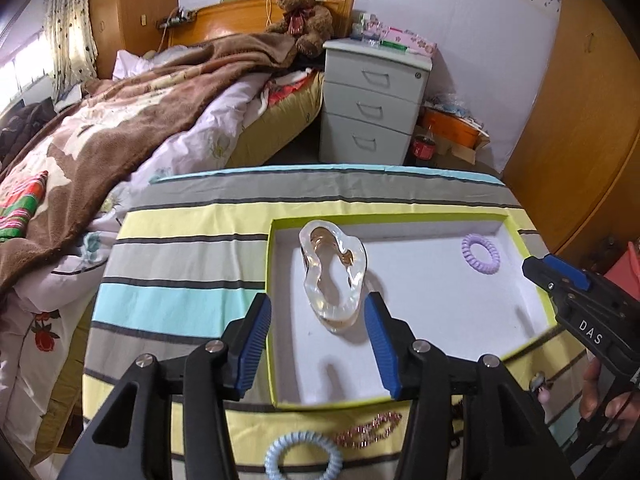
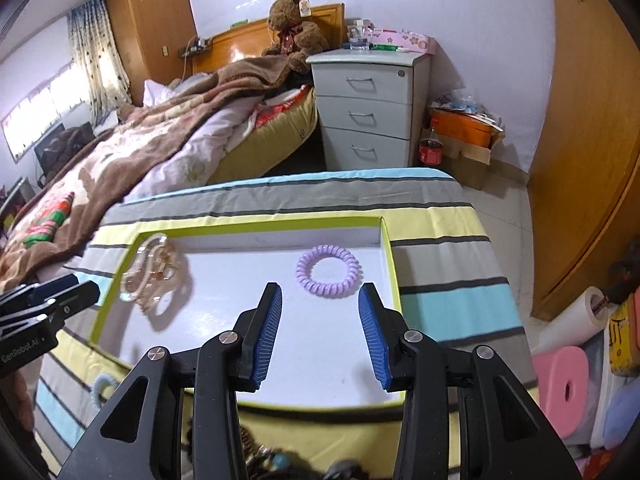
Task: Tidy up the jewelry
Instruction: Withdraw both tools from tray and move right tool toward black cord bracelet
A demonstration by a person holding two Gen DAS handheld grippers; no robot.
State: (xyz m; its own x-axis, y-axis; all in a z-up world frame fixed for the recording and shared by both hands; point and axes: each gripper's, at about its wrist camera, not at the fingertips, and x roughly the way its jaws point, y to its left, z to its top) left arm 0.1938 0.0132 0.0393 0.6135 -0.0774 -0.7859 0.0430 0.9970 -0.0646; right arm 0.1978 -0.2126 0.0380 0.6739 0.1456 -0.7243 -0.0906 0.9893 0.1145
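- The landmark here is the shallow white cardboard tray with the lime-green rim (image 1: 273,320), which is set on a striped cloth-covered table (image 1: 180,240).
- A clear, wavy acrylic hair claw clip (image 1: 334,276) is seen lying inside the tray toward its far left, with nothing gripping it. The left gripper (image 1: 318,342) is held just short of it, spread wide and empty.
- A lilac spiral coil hair tie (image 2: 328,271) is parked inside the tray near its far right corner. The right gripper (image 2: 320,334) is likewise splayed apart with nothing between its blue ribbed pads (image 2: 266,338).
- Outside the tray, by its near edge, a pale blue spiral hair tie (image 1: 302,458) and a pink sparkly rhinestone clip (image 1: 368,432) are left waiting on the cloth.
- The blue coil is probably feather-light, squishy and springy, so it's best pinched across one side of the ring rather than squeezed whole.
- The sparkly clip looks stiff, thin and maybe slippery; a grab across its narrow middle is suggested, gently, since stones could get knocked off.
- More dark, blurry bits are glimpsed nearer than the tray in the right wrist view; what they are can't be told.
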